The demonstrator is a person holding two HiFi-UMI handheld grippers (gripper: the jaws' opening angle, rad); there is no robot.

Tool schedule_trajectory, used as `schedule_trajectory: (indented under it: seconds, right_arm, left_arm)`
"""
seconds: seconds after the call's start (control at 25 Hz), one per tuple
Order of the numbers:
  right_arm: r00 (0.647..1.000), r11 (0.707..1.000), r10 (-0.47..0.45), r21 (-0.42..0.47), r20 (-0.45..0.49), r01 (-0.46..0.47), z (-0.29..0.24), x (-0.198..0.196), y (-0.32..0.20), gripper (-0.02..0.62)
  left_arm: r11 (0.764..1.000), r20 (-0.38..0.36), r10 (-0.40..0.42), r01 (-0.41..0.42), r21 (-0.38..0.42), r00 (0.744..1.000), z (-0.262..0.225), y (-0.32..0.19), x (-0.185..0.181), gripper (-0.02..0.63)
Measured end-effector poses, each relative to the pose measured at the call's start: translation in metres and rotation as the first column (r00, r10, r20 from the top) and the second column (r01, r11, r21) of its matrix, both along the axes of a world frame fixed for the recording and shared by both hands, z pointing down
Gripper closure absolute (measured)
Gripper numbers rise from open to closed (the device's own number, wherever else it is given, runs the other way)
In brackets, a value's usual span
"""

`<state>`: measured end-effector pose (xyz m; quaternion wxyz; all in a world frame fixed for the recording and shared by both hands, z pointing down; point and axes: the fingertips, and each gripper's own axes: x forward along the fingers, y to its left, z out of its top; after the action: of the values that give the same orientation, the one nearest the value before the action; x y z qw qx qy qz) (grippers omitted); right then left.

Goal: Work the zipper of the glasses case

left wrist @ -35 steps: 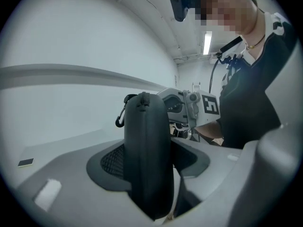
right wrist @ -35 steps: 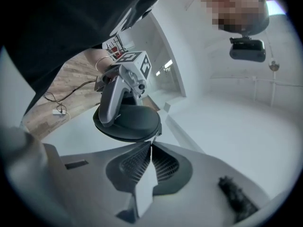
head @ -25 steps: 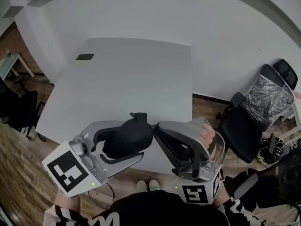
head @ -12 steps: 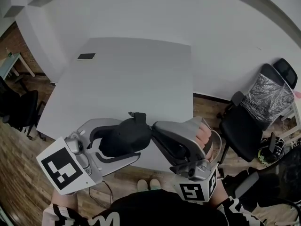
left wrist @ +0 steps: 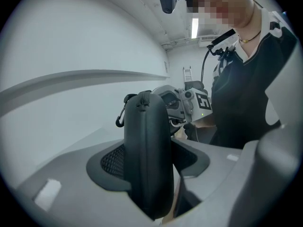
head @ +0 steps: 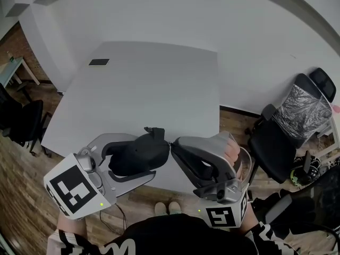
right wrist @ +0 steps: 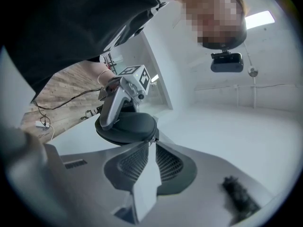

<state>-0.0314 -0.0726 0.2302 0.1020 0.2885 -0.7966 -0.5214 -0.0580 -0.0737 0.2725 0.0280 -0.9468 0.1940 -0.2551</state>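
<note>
Head view: both tongs meet over the near edge of the white desk.
The left tongs, partly open, clamp the black oval hard-shell glasses case in the air. The right tongs are closed, seemingly on its small metal zipper pull. The case's long axis lies across the person, zipper end toward the right tongs. Drawing the pull along the curved seam against a steady left clamp should work best.
</note>
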Motion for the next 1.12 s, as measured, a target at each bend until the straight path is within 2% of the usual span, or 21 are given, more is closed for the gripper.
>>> schedule_trajectory:
  seconds: [0.44, 0.56, 0.64, 0.72, 0.8, 0.88, 0.96, 1.12]
  right_arm:
    - [0.991, 0.992, 0.061, 0.119, -0.12, -0.046, 0.008, -0.003, 0.001, 0.565]
    - [0.987, 0.993, 0.059, 0.114, -0.148, -0.042, 0.012, -0.008, 0.001, 0.586]
    - [0.991, 0.998, 0.024, 0.062, -0.132, -0.016, 0.01, -0.011, 0.001, 0.588]
    - [0.997, 1.0, -0.029, -0.012, -0.073, 0.028, 0.005, -0.011, 0.004, 0.589]
    - [0.998, 0.997, -0.061, -0.054, -0.021, 0.06, 0.001, -0.01, 0.006, 0.589]
    - [0.996, 0.994, -0.084, -0.068, 0.003, 0.084, -0.003, -0.01, 0.009, 0.59]
    - [0.995, 0.992, -0.1, -0.072, 0.005, 0.1, -0.005, -0.012, 0.01, 0.591]
    - [0.989, 0.984, -0.147, -0.102, 0.018, 0.148, -0.006, -0.015, 0.014, 0.591]
  left_arm:
    - [1.0, 0.044, 0.008, -0.007, -0.024, 0.999, 0.01, 0.002, -0.002, 0.334]
    - [0.999, 0.046, 0.014, -0.013, -0.032, 0.999, 0.014, 0.004, -0.007, 0.334]
    - [0.999, 0.008, 0.023, -0.023, -0.032, 1.0, 0.011, 0.003, -0.008, 0.333]
    - [0.998, -0.08, 0.033, -0.037, -0.055, 0.996, 0.008, 0.005, -0.006, 0.331]
    - [0.994, -0.173, 0.043, -0.06, -0.093, 0.984, 0.009, 0.009, -0.002, 0.328]
    - [0.99, -0.233, 0.054, -0.083, -0.117, 0.971, 0.012, 0.011, 0.001, 0.325]
    - [0.989, -0.258, 0.062, -0.094, -0.114, 0.964, 0.015, 0.01, 0.005, 0.325]
    - [0.991, -0.263, 0.086, -0.111, -0.081, 0.961, 0.019, 0.007, 0.015, 0.325]
